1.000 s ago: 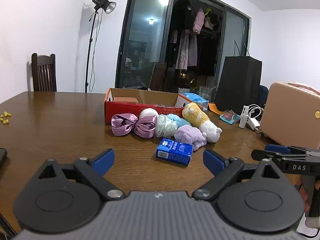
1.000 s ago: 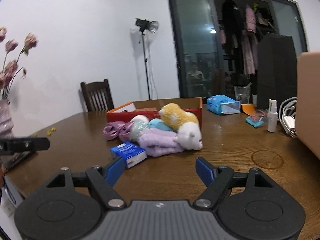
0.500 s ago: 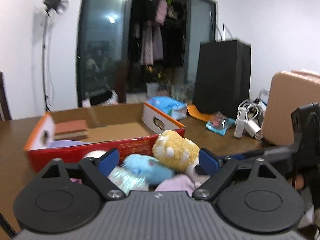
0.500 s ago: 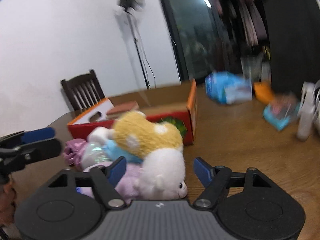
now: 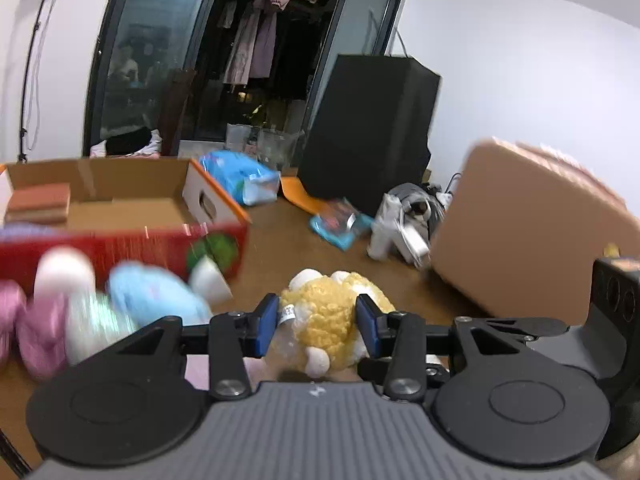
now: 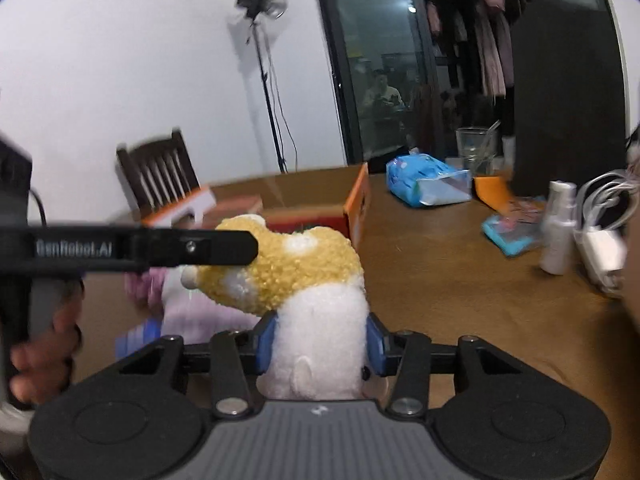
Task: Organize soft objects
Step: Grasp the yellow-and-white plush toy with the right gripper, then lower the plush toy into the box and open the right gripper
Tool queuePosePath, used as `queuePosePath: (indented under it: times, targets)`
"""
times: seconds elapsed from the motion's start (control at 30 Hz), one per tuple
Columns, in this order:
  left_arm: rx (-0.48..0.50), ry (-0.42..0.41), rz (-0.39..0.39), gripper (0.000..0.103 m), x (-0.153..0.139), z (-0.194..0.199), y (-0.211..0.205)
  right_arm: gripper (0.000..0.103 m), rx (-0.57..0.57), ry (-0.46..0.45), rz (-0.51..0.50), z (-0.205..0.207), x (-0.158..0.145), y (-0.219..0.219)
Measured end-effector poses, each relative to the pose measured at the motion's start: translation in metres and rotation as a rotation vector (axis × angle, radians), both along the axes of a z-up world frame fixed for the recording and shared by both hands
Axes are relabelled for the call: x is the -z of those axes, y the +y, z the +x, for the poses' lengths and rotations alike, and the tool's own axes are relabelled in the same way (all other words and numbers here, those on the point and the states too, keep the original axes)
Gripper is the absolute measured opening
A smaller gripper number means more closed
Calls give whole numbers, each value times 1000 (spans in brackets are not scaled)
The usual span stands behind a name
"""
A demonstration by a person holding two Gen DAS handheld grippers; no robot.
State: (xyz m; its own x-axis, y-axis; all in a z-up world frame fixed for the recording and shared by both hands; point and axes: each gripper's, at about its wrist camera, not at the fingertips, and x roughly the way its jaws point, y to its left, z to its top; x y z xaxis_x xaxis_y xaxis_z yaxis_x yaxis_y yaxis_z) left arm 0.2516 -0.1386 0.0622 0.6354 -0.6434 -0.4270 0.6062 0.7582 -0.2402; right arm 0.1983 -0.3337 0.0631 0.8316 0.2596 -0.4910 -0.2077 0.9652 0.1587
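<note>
A yellow-and-white plush toy (image 5: 332, 312) lies on the wooden table in front of the red cardboard box (image 5: 120, 240). My left gripper (image 5: 318, 322) is closing, its blue pads against the toy's yellow body. My right gripper (image 6: 320, 340) is closing too, pads pressing the toy's white end (image 6: 320, 320). In the right wrist view, the left gripper's black finger (image 6: 160, 248) reaches the yellow part from the left, with a hand (image 6: 44, 352) on its grip. A blue soft toy (image 5: 152, 292), a pink scrunchie (image 5: 36, 332) and a white ball (image 5: 64, 268) lie blurred beside the box.
A tan case (image 5: 532, 232) stands to the right, with a charger and cables (image 5: 404, 224) beside it. A blue wipes pack (image 6: 424, 180), a glass (image 6: 474, 148), a spray bottle (image 6: 558, 228) and a black bag (image 5: 368, 132) sit behind. A chair (image 6: 160, 176) stands at the far side.
Both grippers have moved in over the pile and narrowed their jaws from wide open onto the yellow-and-white plush toy, left on the yellow body, right on the white end.
</note>
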Motion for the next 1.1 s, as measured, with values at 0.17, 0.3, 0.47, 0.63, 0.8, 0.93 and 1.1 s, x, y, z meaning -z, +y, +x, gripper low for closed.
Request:
queuePosePath:
  times: [0.17,0.3,0.47,0.63,0.8,0.93,1.1]
  targets:
    - [-63,84,12,60,38,-40,5,53,-69,107,53,-35,28,-7]
    - [-88,43,53,69,40,-49,13,61,-138,61,130,-46,20,-18]
    - [-92,68,63,70,45,-50,14,61,-131,93,125,-38,31,-21]
    - [-73,77,71,70,48,-48,7,56,-135,115,205,-38,42,-28]
    - [-59,80,49,60,42,-41,2,53,-132,103,176,-41,36,-26]
    - [-72,65,-24,60,24,-29,12,53,-127,58,184,-38,21,-26]
    - [-93,59,-121,58,-9,13,35,53,-179,-37,150,-18,-10,-13]
